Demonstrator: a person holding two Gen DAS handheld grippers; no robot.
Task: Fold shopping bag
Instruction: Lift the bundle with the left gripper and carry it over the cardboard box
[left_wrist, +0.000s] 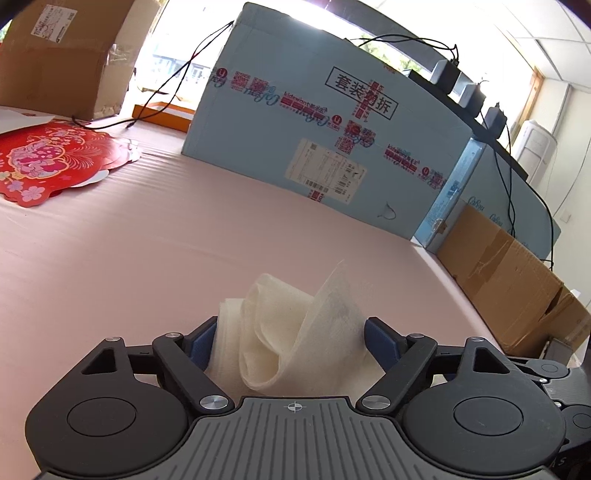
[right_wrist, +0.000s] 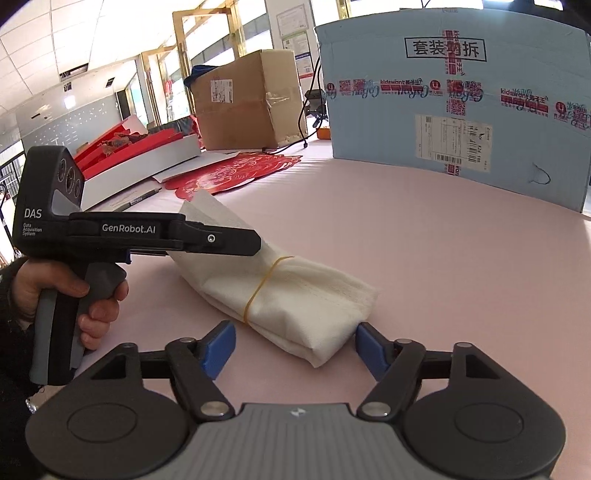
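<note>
A white non-woven shopping bag (right_wrist: 303, 295), folded into a bundle with a yellow rubber band (right_wrist: 258, 284) round its middle, lies on the pink table (right_wrist: 443, 240). My left gripper (left_wrist: 291, 339) has the bag's bunched far end (left_wrist: 280, 325) between its blue pads (left_wrist: 201, 343), and the fabric touches both. From the right wrist view this gripper (right_wrist: 251, 243) reaches in from the left, held by a hand (right_wrist: 92, 295). My right gripper (right_wrist: 294, 332) stands open around the bag's near corner; its left pad (right_wrist: 218, 347) is clear of the cloth.
A large light-blue carton (right_wrist: 461, 92) stands behind the bag, with black cables on it. Brown cartons sit at the back left (right_wrist: 243, 99) and along the table's right edge (left_wrist: 509, 280). Red paper cut-outs (left_wrist: 44, 162), a pen (right_wrist: 142, 195) and a white tray (right_wrist: 147, 155) lie to the left.
</note>
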